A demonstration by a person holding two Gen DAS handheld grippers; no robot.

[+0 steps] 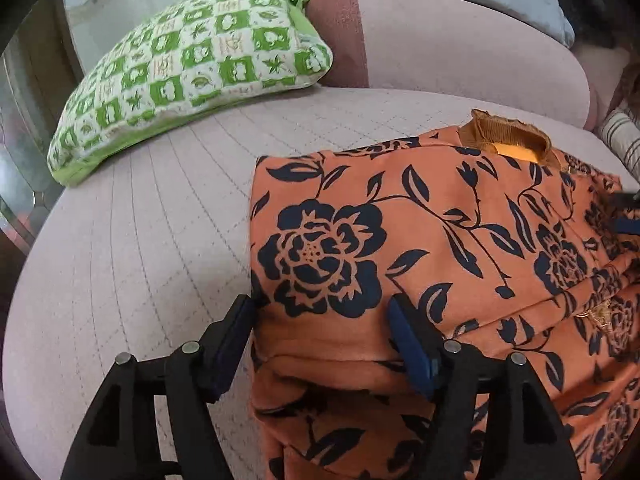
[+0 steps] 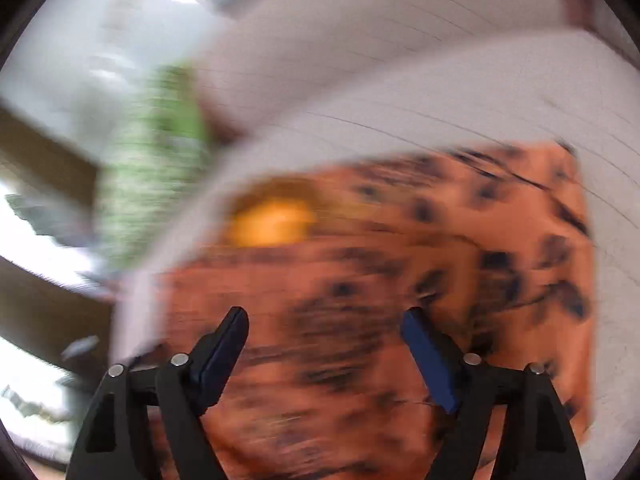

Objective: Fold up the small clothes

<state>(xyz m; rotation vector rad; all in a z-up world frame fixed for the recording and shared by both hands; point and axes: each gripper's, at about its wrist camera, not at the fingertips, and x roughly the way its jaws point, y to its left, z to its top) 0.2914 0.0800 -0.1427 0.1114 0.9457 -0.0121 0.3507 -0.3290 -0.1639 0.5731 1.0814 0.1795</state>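
An orange top with a dark floral print point(image 1: 440, 248) lies partly folded on a pale quilted seat point(image 1: 140, 240), its ribbed collar point(image 1: 508, 136) at the far end. My left gripper point(image 1: 324, 312) is open, its jaws straddling the garment's near left edge. The right wrist view is motion-blurred: the same top point(image 2: 380, 260) fills its middle, and my right gripper point(image 2: 324, 320) is open just above the fabric, holding nothing. A dark and blue bit at the right edge of the left wrist view point(image 1: 626, 216) may be the right gripper.
A green and white patterned cushion point(image 1: 192, 68) lies at the seat's far left. The pink backrest point(image 1: 460, 48) runs behind. A striped fabric point(image 1: 620, 140) sits at far right. The seat's edge drops off on the left.
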